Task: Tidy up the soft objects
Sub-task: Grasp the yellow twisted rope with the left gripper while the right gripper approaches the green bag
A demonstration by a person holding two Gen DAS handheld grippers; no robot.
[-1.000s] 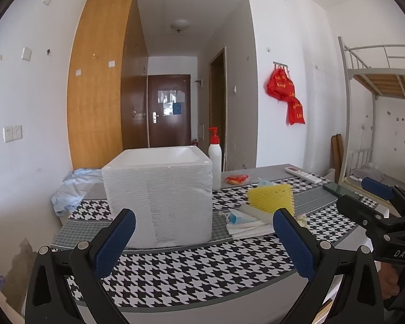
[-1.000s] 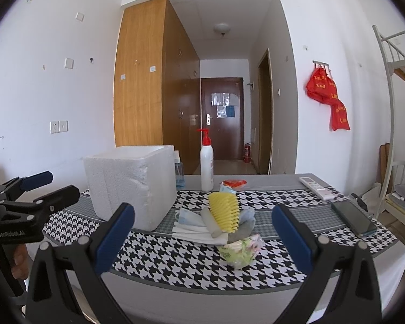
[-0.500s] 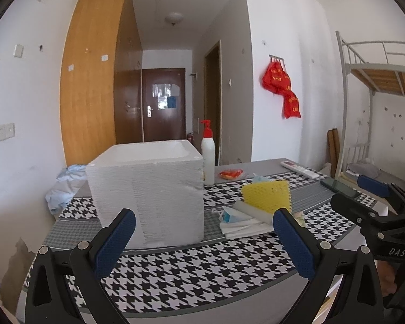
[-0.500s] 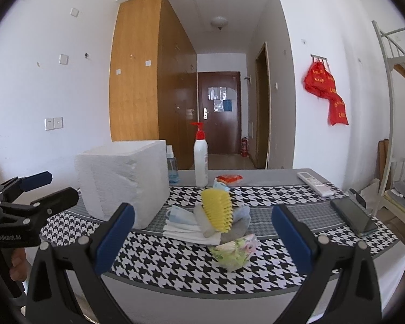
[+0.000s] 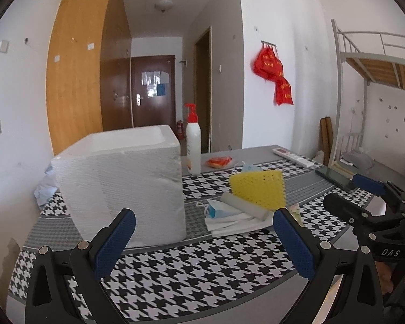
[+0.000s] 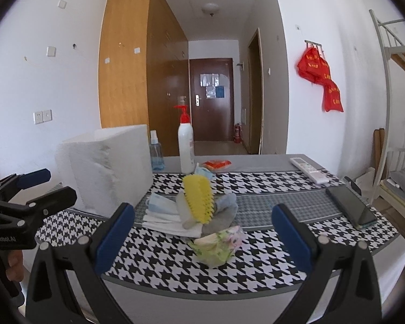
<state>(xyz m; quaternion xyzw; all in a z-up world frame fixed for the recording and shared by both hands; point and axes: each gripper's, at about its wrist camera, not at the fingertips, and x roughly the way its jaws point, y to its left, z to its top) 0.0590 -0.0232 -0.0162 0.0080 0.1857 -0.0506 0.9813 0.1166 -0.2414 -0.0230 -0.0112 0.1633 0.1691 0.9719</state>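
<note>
A white foam box stands open-topped on the houndstooth table. Right of it lies a small heap: a yellow spiky scrubber, folded face masks, a grey cloth and a green floral pouch. My left gripper is open over the near table edge, in front of the box. My right gripper is open too, short of the pouch, holding nothing.
A white pump bottle and a small blue spray bottle stand behind the box. An orange packet, a white remote and a dark phone lie on the table. A bunk bed is at right.
Both grippers have drifted slightly forward and lower toward the table; the box and heap look a little larger. Jaws stay open, nothing grasped.
</note>
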